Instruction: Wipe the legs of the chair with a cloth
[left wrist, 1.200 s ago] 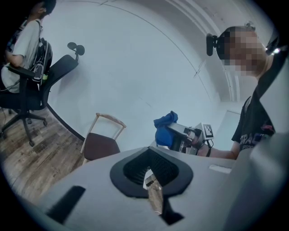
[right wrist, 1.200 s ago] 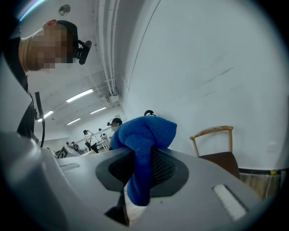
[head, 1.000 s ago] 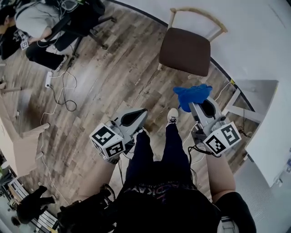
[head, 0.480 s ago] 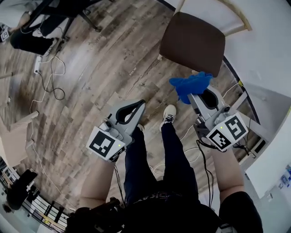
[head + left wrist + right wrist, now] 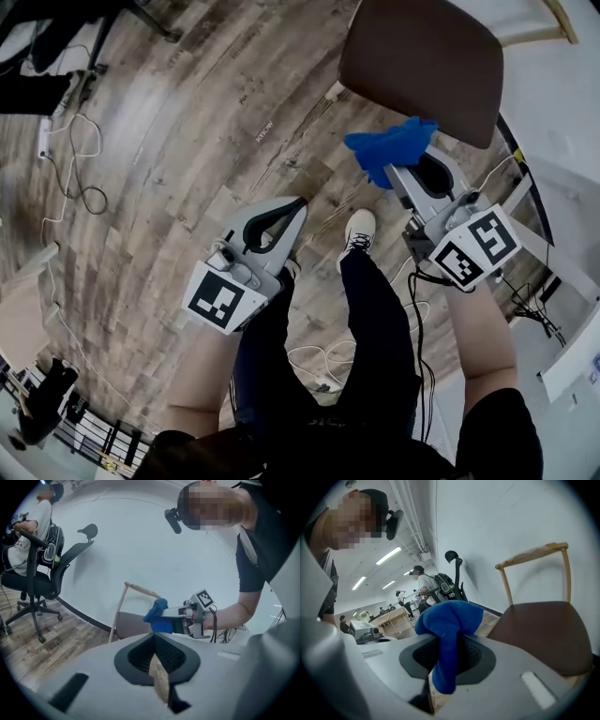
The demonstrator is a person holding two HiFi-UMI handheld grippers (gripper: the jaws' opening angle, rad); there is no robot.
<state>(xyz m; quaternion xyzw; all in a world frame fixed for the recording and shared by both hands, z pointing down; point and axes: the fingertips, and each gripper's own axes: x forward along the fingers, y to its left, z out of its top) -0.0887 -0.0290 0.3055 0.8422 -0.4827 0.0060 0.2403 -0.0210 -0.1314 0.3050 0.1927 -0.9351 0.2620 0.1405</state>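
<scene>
Dark trousers and one pale shoe (image 5: pixel 359 230) mark the person standing on a wood-plank floor (image 5: pixel 187 122), facing a chair (image 5: pixel 422 56).

The left gripper (image 5: pixel 286 214) is held low on the side of the person farther from the chair, well apart from it. Its jaws are closed together with nothing between them.

The right gripper (image 5: pixel 405 176) is nearer the chair. Its jaws are clamped on the middle of a blue cloth (image 5: pixel 389 148), with a rounded wad bulging above them and a fold hanging below. The cloth hangs in the air just short of the front edge of the chair's brown seat, touching nothing.

The chair has a pale wooden frame with a curved back rail (image 5: pixel 532 554) and stands close against a white wall. From above the seat hides the legs, apart from one pale front leg (image 5: pixel 334 90) at the seat's corner.

This looks like the approach, with no wiping begun. The next move likely calls for bringing the cloth down below the seat, pressing its loose folds against a leg and drawing it along the wood. The empty left gripper could steady the chair.
</scene>
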